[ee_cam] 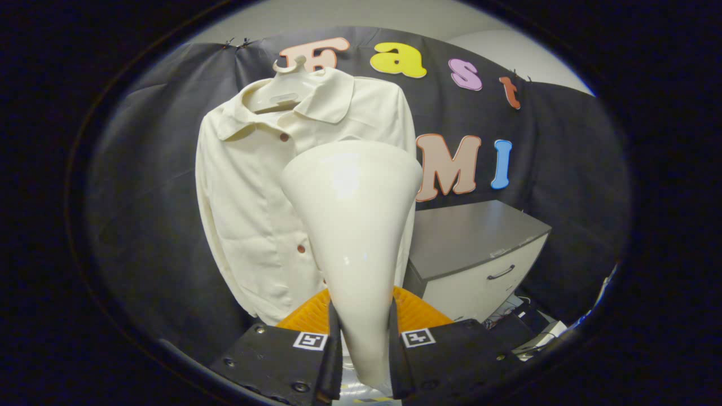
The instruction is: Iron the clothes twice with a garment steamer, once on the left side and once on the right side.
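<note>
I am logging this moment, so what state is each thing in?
Garment steamer: held upright between the jaws, its wide head in front of the shirt's right half.
Gripper: shut on the steamer's narrow handle.
Cream shirt: hanging on a hanger against the wall, buttoned.
Hanger: hooked up, carrying the shirt.
Cabinet: beside the shirt, drawer closed.

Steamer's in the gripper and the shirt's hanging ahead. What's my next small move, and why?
Probably ease forward and up. The gripper is shut on the garment steamer, whose wide head faces the shirt on its hanger, apparently short of the cloth.
</note>
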{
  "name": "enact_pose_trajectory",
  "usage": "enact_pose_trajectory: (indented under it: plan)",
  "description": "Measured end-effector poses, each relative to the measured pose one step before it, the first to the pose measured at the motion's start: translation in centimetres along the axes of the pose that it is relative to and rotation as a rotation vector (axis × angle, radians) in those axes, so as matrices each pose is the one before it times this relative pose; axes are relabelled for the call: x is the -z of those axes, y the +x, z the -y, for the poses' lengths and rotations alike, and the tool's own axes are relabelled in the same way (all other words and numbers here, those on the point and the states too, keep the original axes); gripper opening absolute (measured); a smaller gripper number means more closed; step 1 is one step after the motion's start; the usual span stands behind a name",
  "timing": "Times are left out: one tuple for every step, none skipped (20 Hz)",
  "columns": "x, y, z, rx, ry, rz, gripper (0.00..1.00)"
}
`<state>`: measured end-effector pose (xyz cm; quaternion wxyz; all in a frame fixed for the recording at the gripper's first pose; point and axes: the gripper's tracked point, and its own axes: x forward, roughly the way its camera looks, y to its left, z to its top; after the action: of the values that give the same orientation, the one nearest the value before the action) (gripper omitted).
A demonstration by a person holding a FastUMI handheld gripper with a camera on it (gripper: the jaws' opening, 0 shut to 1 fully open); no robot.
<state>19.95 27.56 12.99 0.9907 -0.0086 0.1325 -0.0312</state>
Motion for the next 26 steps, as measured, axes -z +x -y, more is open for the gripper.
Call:
enact_pose_trajectory:
  plan:
    - [-1.075,0.733,0.301,0.00035,-0.00668,0.00566,0.34]
    - [-0.933,0.747,0.228,0.00055,-0.00746,0.00454,0.34]
    - [-0.754,0.702,0.170,0.00154,-0.00952,0.00402,0.34]
    - [-0.783,0.555,0.201,0.00198,-0.00138,0.00366,0.34]
    - [-0.817,0.782,0.126,-0.00251,-0.00137,0.00637,0.34]
    - [-1.024,0.836,0.181,-0.00202,0.00253,0.01098,0.34]
    - [-0.894,0.724,0.109,-0.00547,-0.00026,0.01100,0.34]
    - [-0.831,0.710,0.153,-0.00403,0.00123,0.00793,0.34]
    - [-0.731,0.600,0.194,-0.00057,-0.00263,0.01006,0.34]
    - [-0.705,0.635,0.247,0.00341,-0.00144,0.01001,0.34]
    - [-0.342,0.511,0.294,0.00780,0.00178,0.00603,0.34]
    - [-0.212,0.512,0.454,0.01161,-0.00228,0.00240,0.34]
    - [-0.111,0.531,0.517,0.01795,-0.00270,-0.00023,0.34]
    - [-0.076,0.630,0.512,0.01465,-0.00433,-0.00444,0.34]
    - [0.016,0.472,0.056,-0.00037,-0.00167,-0.00724,0.34]
    - [-0.103,0.392,-0.063,-0.00396,0.00045,0.00111,0.34]
    - [-0.055,0.284,-0.091,-0.00177,-0.00324,0.00729,0.34]
    - [-0.001,0.220,-0.043,-0.00183,-0.00198,0.00606,0.34]
    - [0.262,0.277,-0.069,-0.00295,0.00284,0.00506,0.34]
    - [0.143,0.119,-0.033,-0.00172,0.01455,0.00800,0.34]
    - [0.153,-0.059,-0.047,-0.00112,0.01194,0.01658,0.34]
    - [0.047,-0.039,-0.078,-0.00166,0.01122,0.01868,0.34]
    - [0.148,0.074,-0.088,-0.00271,0.00929,0.01340,0.34]
    - [0.260,0.056,-0.033,0.00010,0.00772,0.00706,0.34]
    - [0.371,0.105,-0.025,0.00351,0.00430,0.00441,0.34]
    - [0.444,0.035,-0.012,0.00436,0.00153,-0.00044,0.34]
